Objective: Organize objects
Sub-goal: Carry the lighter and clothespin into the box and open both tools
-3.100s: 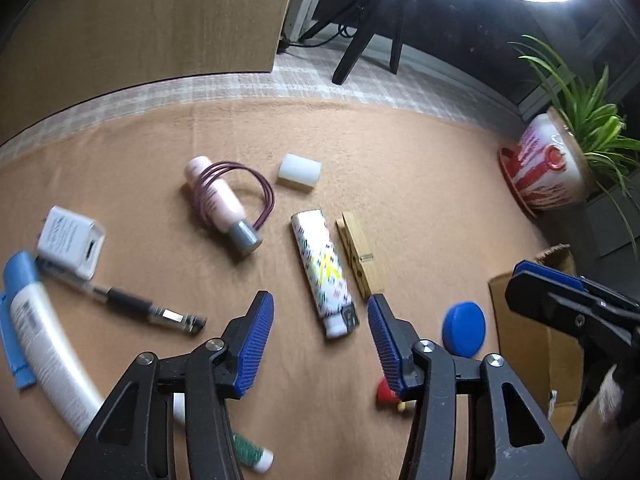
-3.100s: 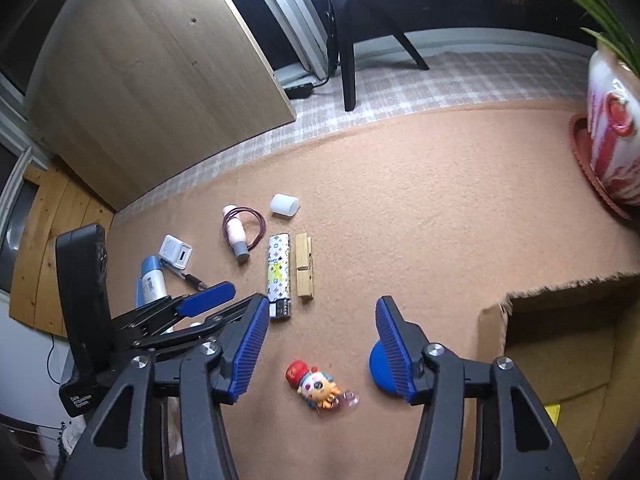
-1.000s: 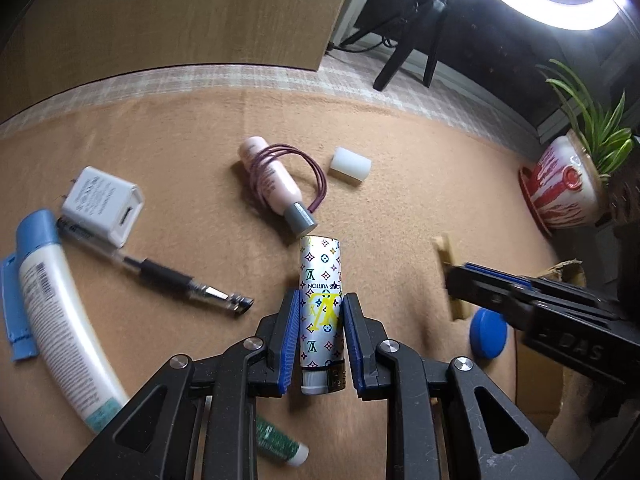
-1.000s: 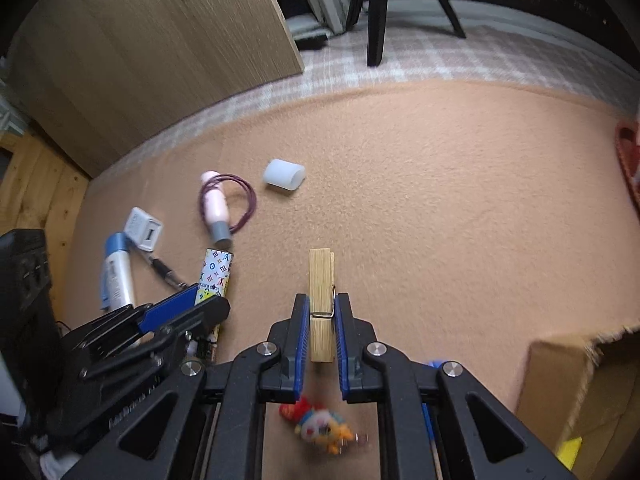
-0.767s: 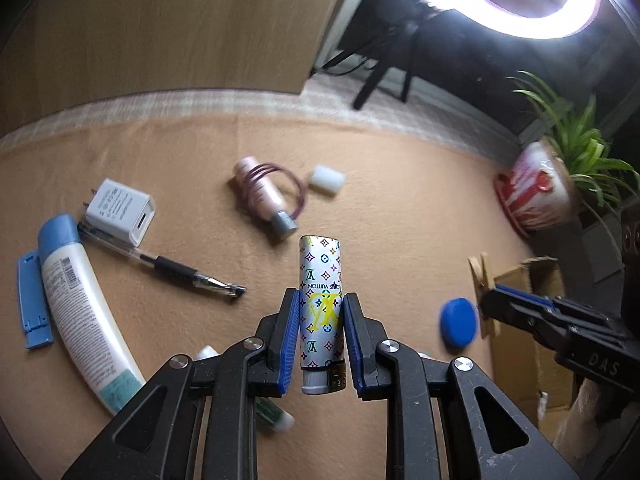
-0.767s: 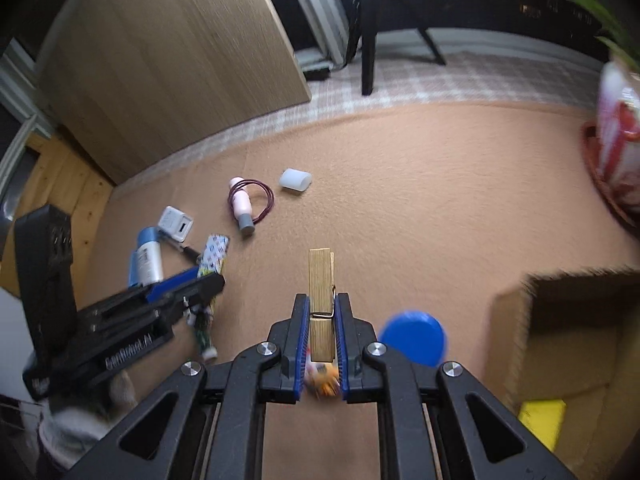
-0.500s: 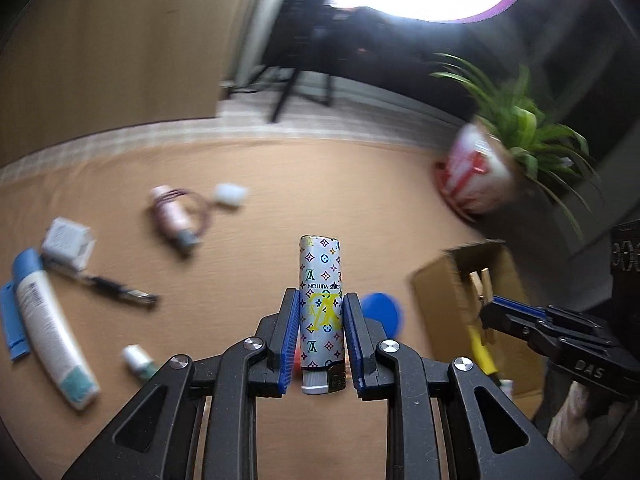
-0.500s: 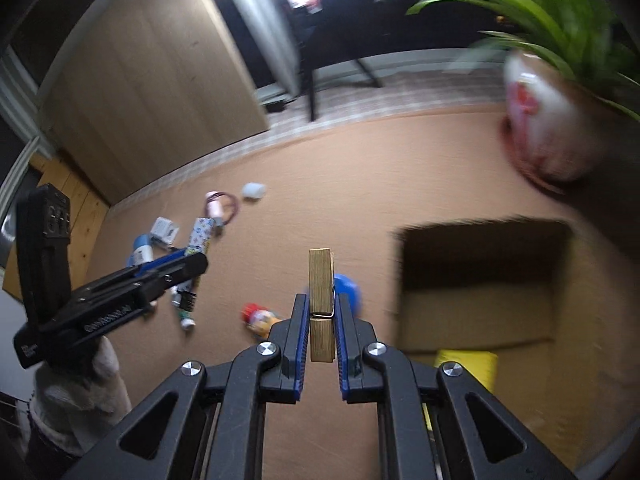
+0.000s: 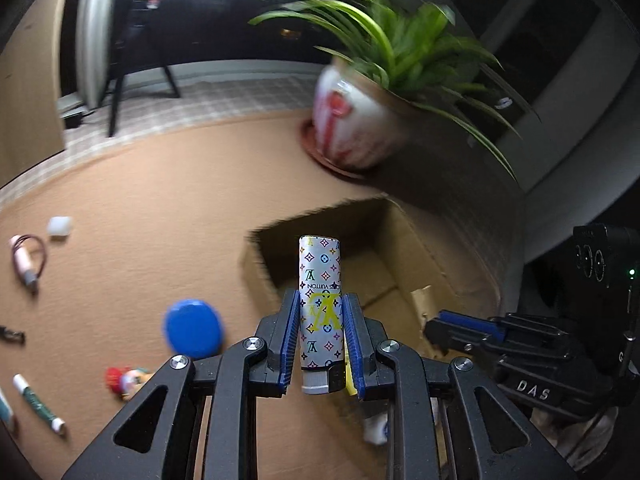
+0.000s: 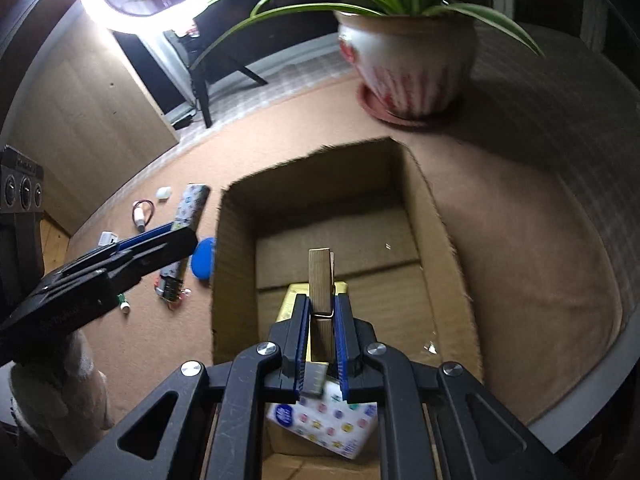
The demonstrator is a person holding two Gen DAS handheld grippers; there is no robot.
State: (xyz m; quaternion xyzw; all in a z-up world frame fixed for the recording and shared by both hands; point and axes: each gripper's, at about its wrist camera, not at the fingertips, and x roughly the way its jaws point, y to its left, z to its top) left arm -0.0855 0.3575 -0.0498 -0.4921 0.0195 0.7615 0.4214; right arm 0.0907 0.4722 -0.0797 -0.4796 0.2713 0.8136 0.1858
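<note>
Two grippers loaded, both over or near the cardboard box (image 10: 432,216). Right gripper (image 10: 321,344) pinched tight on wooden clothespin (image 10: 320,280), peg upright between the blue pads, hanging above box interior. Directly under it: patterned tissue pack (image 10: 332,416) and yellow item (image 10: 290,300) on box floor. Drop risk low here; peg likely lands on those, could bounce or wedge on end but stays inside. Left gripper (image 9: 321,340) clamped on patterned lighter (image 9: 320,300), held upright, metal end down by the pads. From right view, lighter (image 10: 186,232) looks to sit outside the box's left wall, over carpet beside blue lid (image 10: 203,259). Main hazard: early release there puts lighter back on carpet (image 9: 140,200), or clips the ragged wall edge and tips out. Second hazard: both tools converging on one opening, possible knock between grippers, shaking a grip loose. Motion blur in left view suggests fast swing; overshoot toward plant pot (image 10: 408,60) beyond far wall possible. Farther out on carpet, unsorted: small toy figure (image 9: 126,380), green-capped tube (image 9: 38,406), pink bottle with hair tie (image 9: 26,260), white cap (image 9: 60,226).
</note>
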